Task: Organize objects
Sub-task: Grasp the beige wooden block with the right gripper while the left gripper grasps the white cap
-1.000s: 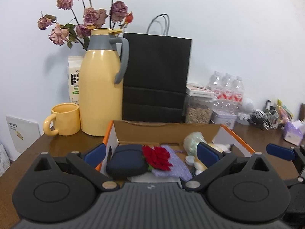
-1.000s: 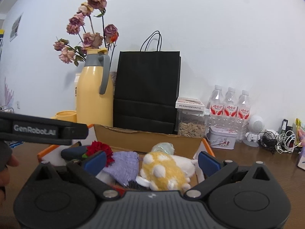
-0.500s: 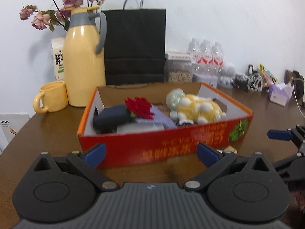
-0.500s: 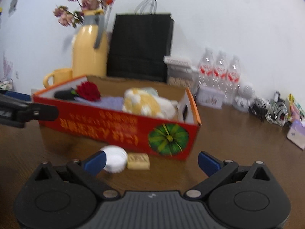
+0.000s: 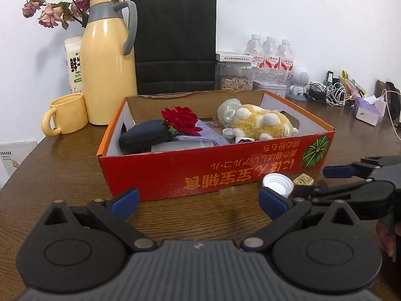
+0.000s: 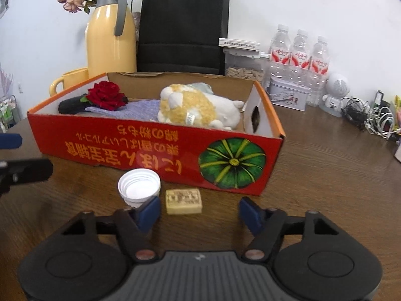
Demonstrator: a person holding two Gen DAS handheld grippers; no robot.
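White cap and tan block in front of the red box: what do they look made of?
White cap: apparently moulded plastic, smooth and slightly glossy, with ridges round its rim. Tan block: a matte, pale block with raised lettering pressed into its top; possibly soap or a wrapped sweet, the look leaves it open. Red box: printed cardboard, brown inside.

Cap [image 6: 139, 185] left of small block [image 6: 183, 201], both before box [image 6: 155, 150]; plush [image 6: 198, 110] in box
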